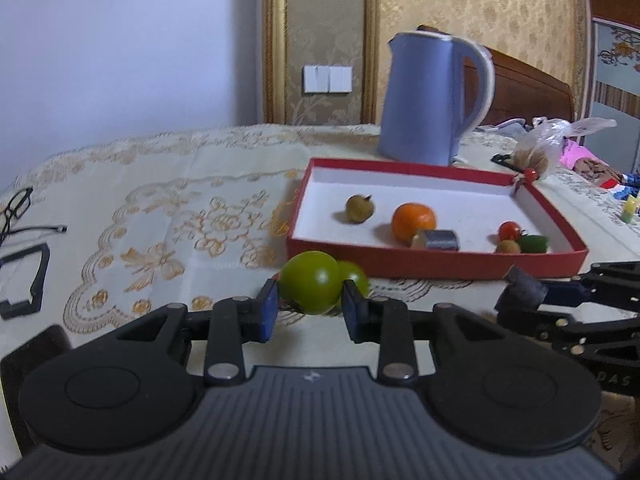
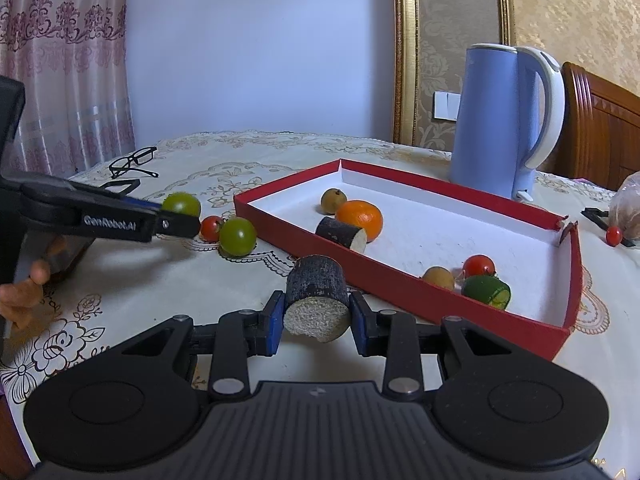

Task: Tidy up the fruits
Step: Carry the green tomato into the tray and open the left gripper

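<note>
Two green tomatoes (image 2: 237, 236) — one gripped, two sugarcane pieces (image 2: 318, 300)

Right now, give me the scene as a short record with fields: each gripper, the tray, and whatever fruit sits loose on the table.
left gripper: shut on a green tomato
right gripper: shut on a dark cane piece, just outside the tray
tray: red, white inside, open
in tray: orange, second cane piece, two brown fruits, red tomato, cucumber chunk
loose on table: second green tomato, small red tomato
behind tray: blue kettle
</note>
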